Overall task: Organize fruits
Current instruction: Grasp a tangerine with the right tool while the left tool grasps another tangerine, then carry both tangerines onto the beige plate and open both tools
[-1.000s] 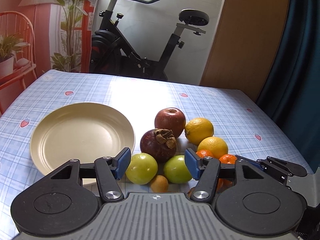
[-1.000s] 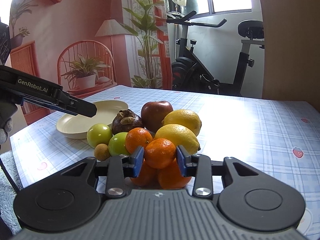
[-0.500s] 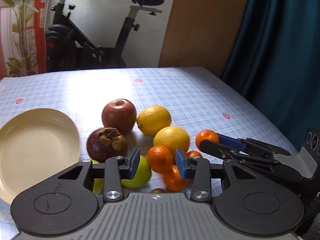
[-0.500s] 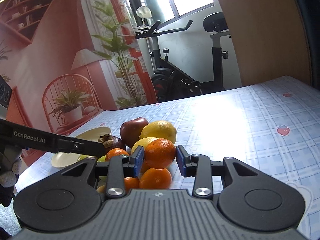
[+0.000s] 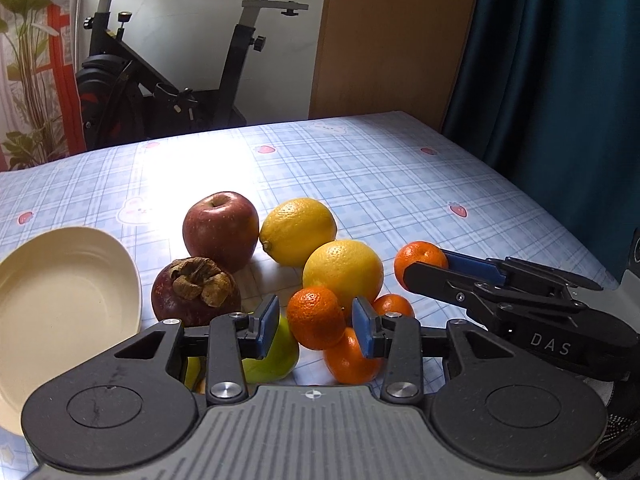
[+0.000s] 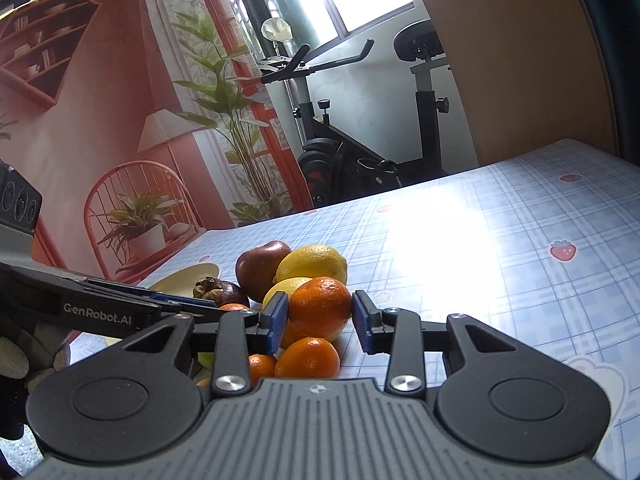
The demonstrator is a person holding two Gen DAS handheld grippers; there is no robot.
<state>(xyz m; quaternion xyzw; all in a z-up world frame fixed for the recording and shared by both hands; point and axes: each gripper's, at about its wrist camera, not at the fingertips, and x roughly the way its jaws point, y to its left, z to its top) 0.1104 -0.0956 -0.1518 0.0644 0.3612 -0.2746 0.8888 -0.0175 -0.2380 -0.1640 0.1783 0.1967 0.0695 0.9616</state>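
Observation:
My left gripper (image 5: 315, 323) has its blue pads around a tangerine (image 5: 315, 316) in the fruit pile; small gaps show at both pads, so the jaws stand open. My right gripper (image 6: 320, 317) is shut on another tangerine (image 6: 320, 307) and holds it above the pile; it also shows in the left wrist view (image 5: 418, 258). The pile holds a red apple (image 5: 220, 229), two lemons (image 5: 298, 230) (image 5: 344, 270), a mangosteen (image 5: 196, 292), a green fruit (image 5: 272, 356) and more tangerines (image 5: 350, 358). A cream plate (image 5: 60, 300) lies left of the pile.
The table (image 5: 380, 176) has a blue checked cloth; its right edge runs near a dark curtain (image 5: 560, 80). An exercise bike (image 5: 180, 80) stands behind the far edge. The left gripper's body (image 6: 100, 312) crosses the left of the right wrist view.
My left gripper swung right from the green fruits and narrowed around a tangerine. My right gripper lifted its tangerine up from the pile.

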